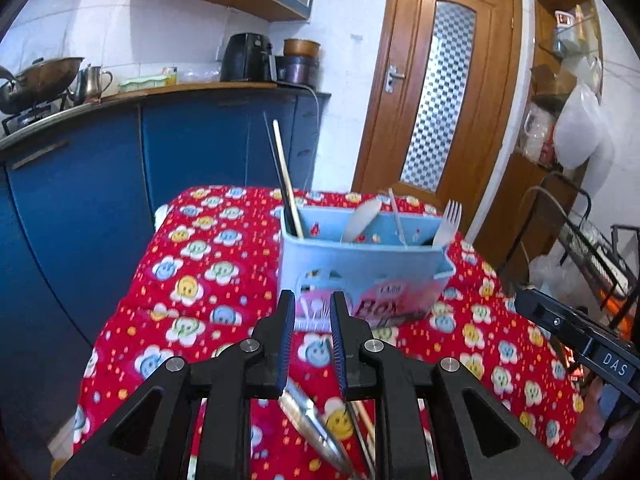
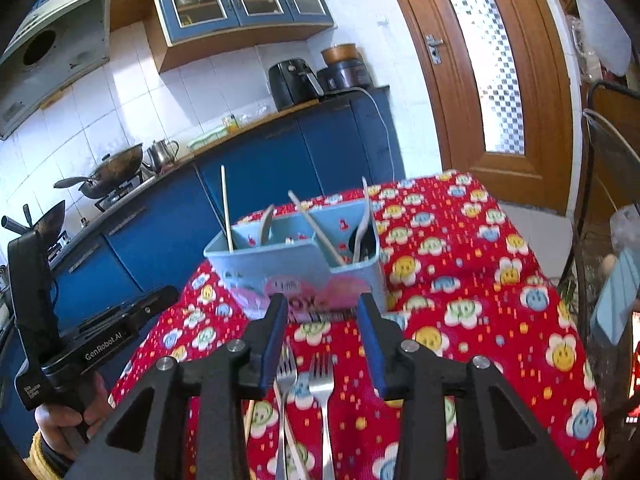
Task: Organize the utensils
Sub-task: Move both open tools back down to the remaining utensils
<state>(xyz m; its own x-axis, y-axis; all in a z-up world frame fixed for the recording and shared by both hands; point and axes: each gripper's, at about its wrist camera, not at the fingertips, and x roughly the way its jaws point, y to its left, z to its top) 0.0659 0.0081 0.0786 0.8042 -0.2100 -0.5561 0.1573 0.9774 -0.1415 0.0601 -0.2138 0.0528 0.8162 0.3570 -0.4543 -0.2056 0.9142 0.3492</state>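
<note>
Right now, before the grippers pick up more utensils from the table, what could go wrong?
1. The two metal forks lie close side by side under the right gripper; its open jaws may catch both.
2. The chopsticks stand tall and tilted in the blue utensil box; a passing gripper might knock them or tip the box.
3. The left gripper has a narrow gap, possibly too small for the spoon.

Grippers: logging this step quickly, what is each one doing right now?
Left gripper: jaws narrowly apart, holding nothing; utensils lie on the cloth below.
Right gripper: jaws open, empty, above two metal forks.
</note>
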